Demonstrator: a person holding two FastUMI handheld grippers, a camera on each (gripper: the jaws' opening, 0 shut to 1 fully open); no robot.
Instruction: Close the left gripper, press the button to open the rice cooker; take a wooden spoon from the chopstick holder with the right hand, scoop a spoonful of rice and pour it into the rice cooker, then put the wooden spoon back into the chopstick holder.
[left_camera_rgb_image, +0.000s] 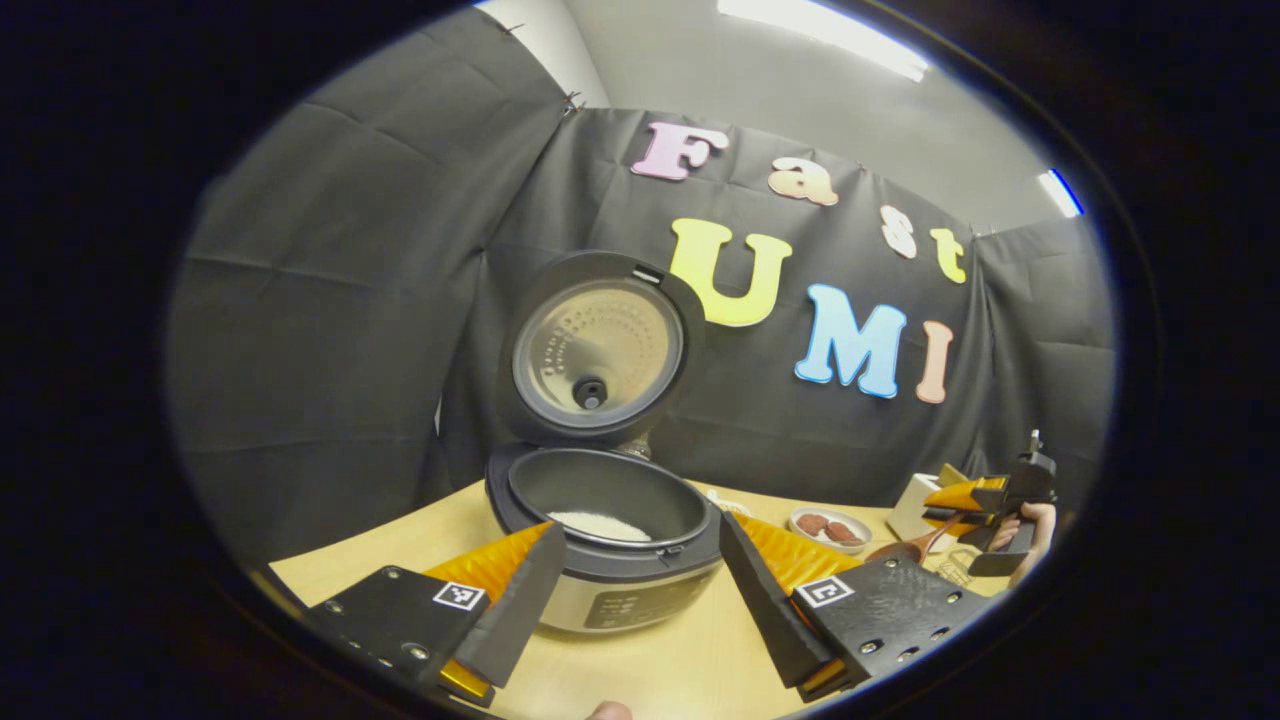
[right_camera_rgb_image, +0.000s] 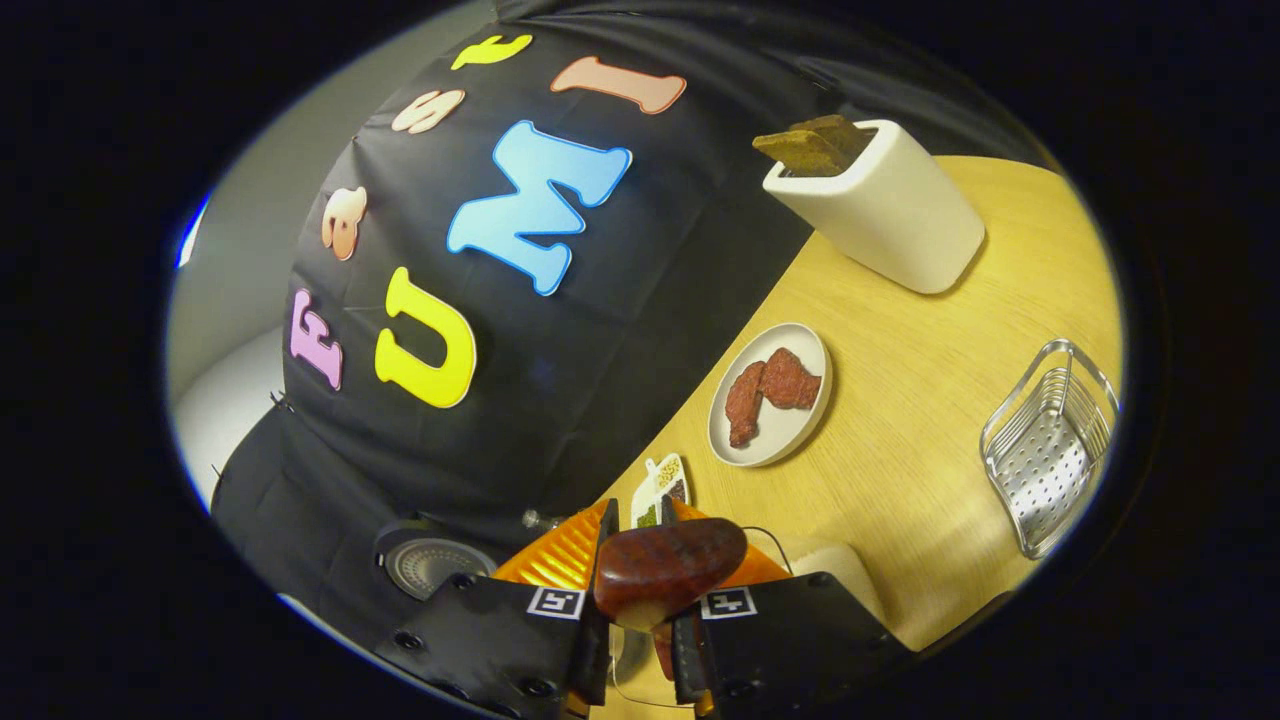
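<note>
The wooden spoon (right_camera_rgb_image: 668, 566) is being pinched by the right gripper (right_camera_rgb_image: 640, 610), its bowl jutting between the 2 fingers. Stiff, light and smooth, it is best gripped at the handle. The left gripper (left_camera_rgb_image: 640, 590) is being held wide before the open rice cooker (left_camera_rgb_image: 604, 520), near the table's (left_camera_rgb_image: 660, 670) front edge.

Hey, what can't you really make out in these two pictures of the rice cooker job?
- Left gripper view: the rice cooker front panel is too small to read, and the left hand-held gripper covers both its sides.
- Left gripper view: the wooden spoon bowl is too small to show any rice.
- Right gripper view: the spoon's handle is hidden between the right hand-held gripper fingers.
- Right gripper view: the cooker's lid is cut off by that gripper's body.
</note>
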